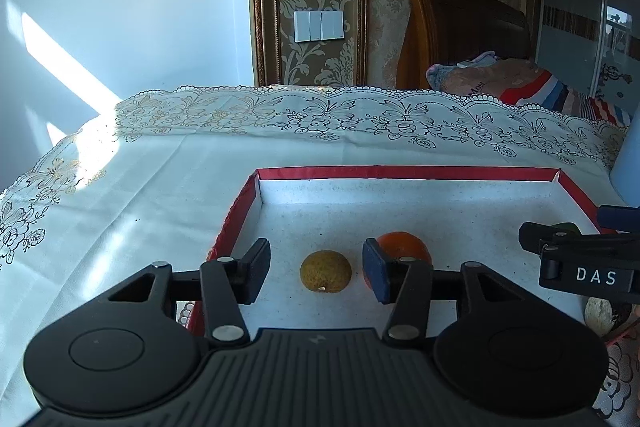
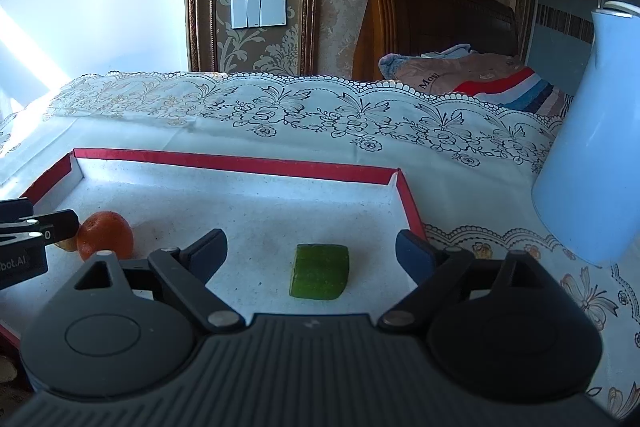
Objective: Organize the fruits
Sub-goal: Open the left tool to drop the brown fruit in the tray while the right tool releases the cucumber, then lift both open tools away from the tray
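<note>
Bench [image 2: 280, 143] is covered by a white lace-edged cloth [image 1: 120, 195] with floral print. Directly on the cloth: a red-rimmed tray [image 2: 240, 163] (white inside) at centre, and a pale blue vessel [image 2: 592, 147] at 3 o'clock, just beside the tray.

Both black grippers have ribbed housings, round side discs, silver rivets and dark-blue-padded jaws.
</note>
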A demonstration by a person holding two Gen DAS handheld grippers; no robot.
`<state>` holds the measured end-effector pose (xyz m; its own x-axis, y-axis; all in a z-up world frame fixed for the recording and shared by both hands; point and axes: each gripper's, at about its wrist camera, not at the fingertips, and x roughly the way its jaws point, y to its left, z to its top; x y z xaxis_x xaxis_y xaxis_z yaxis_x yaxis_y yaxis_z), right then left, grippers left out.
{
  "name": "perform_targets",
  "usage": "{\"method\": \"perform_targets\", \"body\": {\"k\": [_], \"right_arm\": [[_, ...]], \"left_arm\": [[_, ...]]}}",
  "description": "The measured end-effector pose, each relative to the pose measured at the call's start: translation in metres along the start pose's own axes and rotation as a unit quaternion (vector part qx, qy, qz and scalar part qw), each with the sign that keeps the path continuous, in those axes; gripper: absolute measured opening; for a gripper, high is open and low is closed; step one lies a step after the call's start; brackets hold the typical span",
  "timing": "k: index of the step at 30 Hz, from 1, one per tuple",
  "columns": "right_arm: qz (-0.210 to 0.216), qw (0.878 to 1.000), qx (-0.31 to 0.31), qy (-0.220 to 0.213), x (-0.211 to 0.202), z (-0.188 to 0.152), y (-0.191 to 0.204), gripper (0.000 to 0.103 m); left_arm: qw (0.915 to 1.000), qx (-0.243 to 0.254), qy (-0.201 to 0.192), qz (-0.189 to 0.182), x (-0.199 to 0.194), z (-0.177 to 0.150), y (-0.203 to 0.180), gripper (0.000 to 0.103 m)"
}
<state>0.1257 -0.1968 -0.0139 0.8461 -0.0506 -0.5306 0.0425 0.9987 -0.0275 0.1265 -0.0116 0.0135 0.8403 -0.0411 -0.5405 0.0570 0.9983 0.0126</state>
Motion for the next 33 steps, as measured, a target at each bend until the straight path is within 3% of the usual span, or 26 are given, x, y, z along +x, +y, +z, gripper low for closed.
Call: {"method": "perform_targets", "body": {"k": [10,14,33], "right_arm": [[0.007,1.0,-0.001,0.001,-0.008,-0.002,0.001,0.097],[0.018,1.0,0.005,0.003,-0.014,-0.003,-0.001,0.099],[0.032,0.999,0.02,0.004,-0.041,-0.02,-0.011,0.102]], "left_arm": [[1.0,-0.005,0.0,-0.008,-0.006,-0.003,0.004,0.051],[0.9999,-0.004,-0.011,-0.008,-0.014,-0.005,0.005,0.066],[0.999,-0.024,-0.015,-0.036,-0.067,-0.041,0.03,0.067]]}}
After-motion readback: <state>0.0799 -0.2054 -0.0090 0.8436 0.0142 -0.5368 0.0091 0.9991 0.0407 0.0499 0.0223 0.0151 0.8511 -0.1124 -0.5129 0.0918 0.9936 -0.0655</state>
